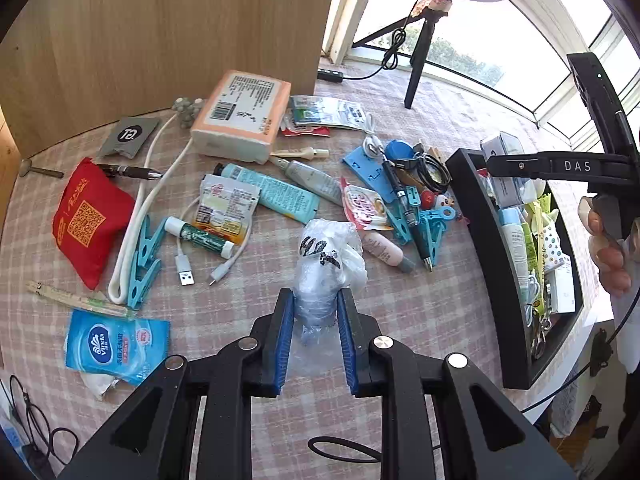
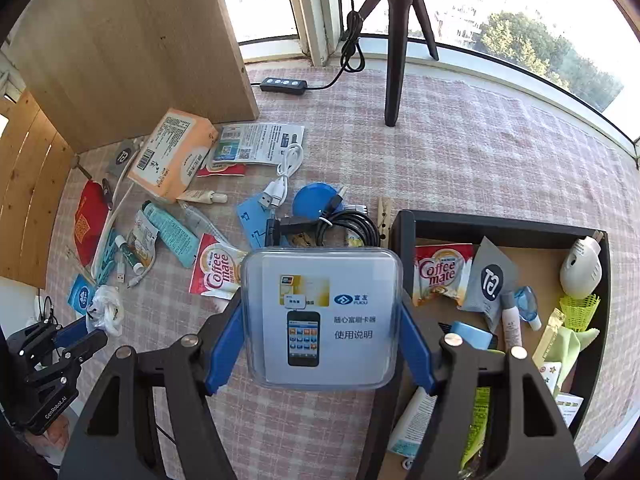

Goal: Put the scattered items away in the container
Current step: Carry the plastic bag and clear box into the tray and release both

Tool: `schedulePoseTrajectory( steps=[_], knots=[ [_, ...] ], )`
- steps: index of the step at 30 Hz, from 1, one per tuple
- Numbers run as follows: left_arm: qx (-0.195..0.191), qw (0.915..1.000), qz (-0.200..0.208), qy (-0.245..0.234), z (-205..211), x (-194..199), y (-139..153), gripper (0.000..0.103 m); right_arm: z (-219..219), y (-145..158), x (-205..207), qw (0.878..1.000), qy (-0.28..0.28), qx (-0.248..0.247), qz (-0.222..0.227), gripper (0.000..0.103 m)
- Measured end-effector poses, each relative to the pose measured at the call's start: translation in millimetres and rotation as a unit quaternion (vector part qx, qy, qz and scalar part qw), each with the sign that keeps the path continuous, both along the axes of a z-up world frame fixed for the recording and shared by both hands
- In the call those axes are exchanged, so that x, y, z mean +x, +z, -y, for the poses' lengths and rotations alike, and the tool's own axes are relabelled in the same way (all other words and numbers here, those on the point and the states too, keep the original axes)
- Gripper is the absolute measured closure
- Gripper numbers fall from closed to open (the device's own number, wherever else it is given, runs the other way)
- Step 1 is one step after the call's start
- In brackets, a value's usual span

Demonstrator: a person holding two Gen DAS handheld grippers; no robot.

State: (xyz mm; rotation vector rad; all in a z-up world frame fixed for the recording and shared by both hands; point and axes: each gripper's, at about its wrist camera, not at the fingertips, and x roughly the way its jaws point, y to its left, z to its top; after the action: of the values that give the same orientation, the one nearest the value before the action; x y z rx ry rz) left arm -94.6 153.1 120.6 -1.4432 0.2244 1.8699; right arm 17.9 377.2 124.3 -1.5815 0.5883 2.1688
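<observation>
So the worktop [image 1: 400, 320] has this pink checked cloth on it, pushed up against a big sunny window [image 2: 520, 20], with a wooden panel [image 1: 160, 32] standing at the far left and a ring-light tripod [image 2: 394, 60] at the far edge. My left jaws [image 1: 314, 320] are clamped on a crumpled clear plastic bag [image 1: 326, 264], lifted above the cloth. My right jaws [image 2: 320, 320] are squeezed on a clear plastic card-reader case [image 2: 320, 316], hanging just left of the black container [image 2: 404, 232] on the right, which is already pretty stuffed. Still scattered on the left: a tissue pack [image 1: 244, 116], a red pouch [image 1: 90, 220], teal clothes pegs [image 1: 146, 256], a blue tube [image 1: 276, 192], coffee creamer sachets [image 2: 216, 272], and a coiled black cable [image 2: 348, 226] right beside the container's near-left corner.
</observation>
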Motion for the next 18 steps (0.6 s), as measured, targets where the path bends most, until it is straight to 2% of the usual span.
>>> schedulePoseTrajectory(
  steps=[6, 12, 18],
  knots=[
    [0.033, 0.9968, 0.011, -0.072, -71, 48, 17, 0.083, -39, 17, 69, 0.998, -0.054, 0.022, -0.001, 0.035],
    [0.059, 0.9859, 0.024, -0.155, -143, 112, 36, 0.083, -74, 17, 147, 0.992, -0.120, 0.033, 0.020, 0.035],
    [0.066, 0.9729, 0.023, -0.221, -193, 168, 45, 0.083, -108, 14, 219, 0.979, -0.194, 0.039, 0.040, 0.035]
  ],
)
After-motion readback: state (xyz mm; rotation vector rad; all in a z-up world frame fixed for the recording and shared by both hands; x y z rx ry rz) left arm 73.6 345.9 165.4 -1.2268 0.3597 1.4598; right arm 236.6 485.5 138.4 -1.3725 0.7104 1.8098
